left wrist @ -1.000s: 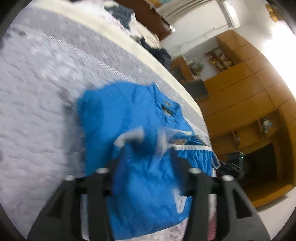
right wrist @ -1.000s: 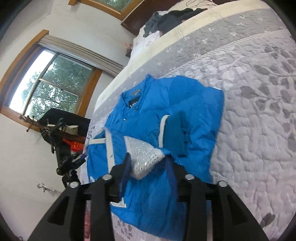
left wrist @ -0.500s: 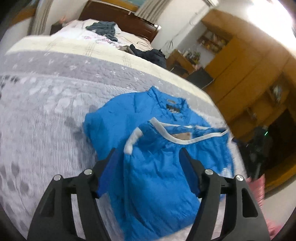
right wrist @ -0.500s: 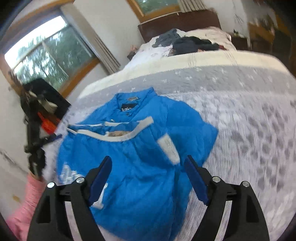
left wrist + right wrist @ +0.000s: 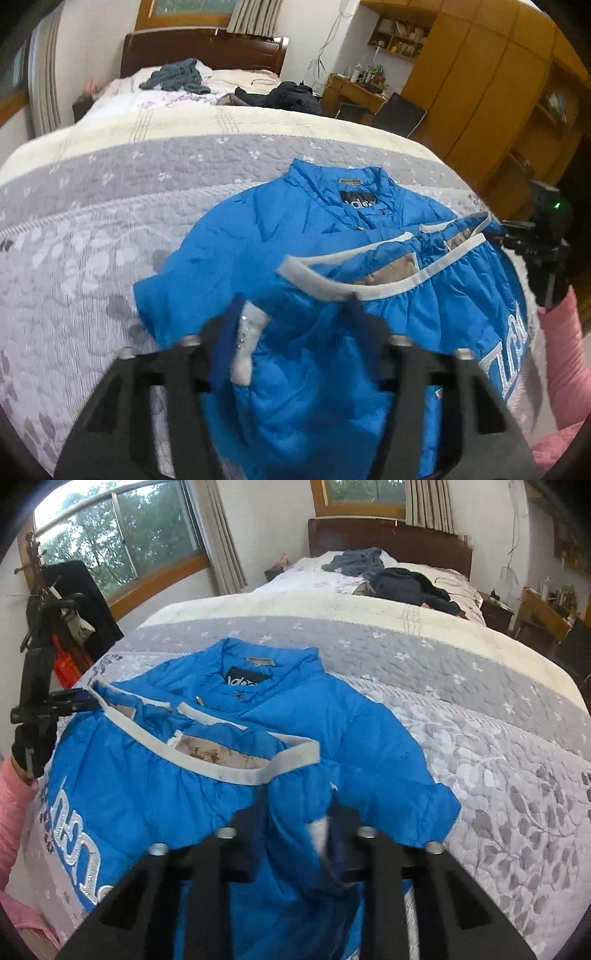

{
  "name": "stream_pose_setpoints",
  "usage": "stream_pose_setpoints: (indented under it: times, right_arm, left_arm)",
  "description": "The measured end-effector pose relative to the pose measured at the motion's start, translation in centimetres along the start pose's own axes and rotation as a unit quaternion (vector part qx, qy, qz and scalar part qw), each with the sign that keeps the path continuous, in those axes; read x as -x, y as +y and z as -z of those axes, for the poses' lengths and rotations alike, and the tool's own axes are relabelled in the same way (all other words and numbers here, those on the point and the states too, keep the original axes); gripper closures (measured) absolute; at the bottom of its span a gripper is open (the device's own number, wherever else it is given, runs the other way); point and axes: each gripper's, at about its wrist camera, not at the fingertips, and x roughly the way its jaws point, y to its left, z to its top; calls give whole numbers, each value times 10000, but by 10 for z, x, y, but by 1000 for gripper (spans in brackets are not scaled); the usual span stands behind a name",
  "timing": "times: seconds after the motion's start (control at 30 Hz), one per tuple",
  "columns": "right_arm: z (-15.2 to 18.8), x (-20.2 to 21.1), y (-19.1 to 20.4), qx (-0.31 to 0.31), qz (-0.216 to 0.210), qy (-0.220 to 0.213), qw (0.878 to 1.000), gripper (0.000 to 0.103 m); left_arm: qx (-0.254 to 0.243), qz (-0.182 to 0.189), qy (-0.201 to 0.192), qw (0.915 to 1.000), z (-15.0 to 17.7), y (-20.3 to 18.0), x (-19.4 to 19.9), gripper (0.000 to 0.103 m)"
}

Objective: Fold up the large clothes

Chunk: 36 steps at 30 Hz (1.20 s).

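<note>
A bright blue padded jacket (image 5: pixel 314 229) with white trim is spread on the grey floral quilt (image 5: pixel 74 258) of a bed, its lower half folded up over the chest; a black collar label is seen, its lettering too blurred to read; large white letters run along one side, only partly legible; the left gripper (image 5: pixel 291 332) and right gripper (image 5: pixel 299 827) are both held wide above the fabric, nothing being gripped.

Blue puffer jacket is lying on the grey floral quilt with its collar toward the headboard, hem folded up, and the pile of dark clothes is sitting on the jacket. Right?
Not quite. The pile of dark clothes lies far off near the wooden headboard, apart from the blue puffer jacket; the right wrist view shows it. The rest stands: grey floral quilt, collar toward headboard, hem folded up.
</note>
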Motion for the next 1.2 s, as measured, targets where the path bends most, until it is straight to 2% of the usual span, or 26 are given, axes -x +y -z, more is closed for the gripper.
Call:
stream_pose_setpoints:
  times: [0.03,0.07,0.17,0.3,0.4,0.5,0.67,0.8,0.93,1.1,1.2]
  right_arm:
    - [2,5,-2,-54,-56,-66,9999,84]
    - [5,13,-3,-117,-111,-167,9997,86]
    - [11,32,-4,-215,-248,-389,9987,88]
    - [18,60,0,-297,-384,-657,9967,89]
    - [9,77,0,-432,-405,-816,9949,89]
    - [-11,88,-3,-536,-324,-946,9935,89]
    - [-51,85,-21,-852,-220,-1015,9909,89]
    - [-79,60,-44,-1148,-159,-860,9895,89]
    - [-92,22,-61,-1336,-66,-536,9896,89]
    - [-89,-29,-78,-1605,64,-124,9869,88]
    - [-83,-54,-88,-1758,138,101,9843,88]
  left_arm:
    - [-89,-105,-54,9999,1,-4,1,66]
    - [-181,-176,-103,9996,2,-8,2,78]
    - [-291,-204,-326,9988,9,-19,15,87]
    - [-381,-231,-768,9961,14,-35,47,89]
    - [-254,-270,-1064,9936,4,-42,67,89]
    - [-104,-330,-1364,9901,-17,-43,79,89]
    - [150,-406,-1564,9868,-61,-34,73,89]
    - [238,-636,-1473,9868,-93,-25,42,89]
    - [433,-795,-1032,9905,-108,-9,-6,89]
    - [606,-988,-477,9921,-103,16,-61,87]
    - [794,-953,-202,9921,-98,31,-85,83]
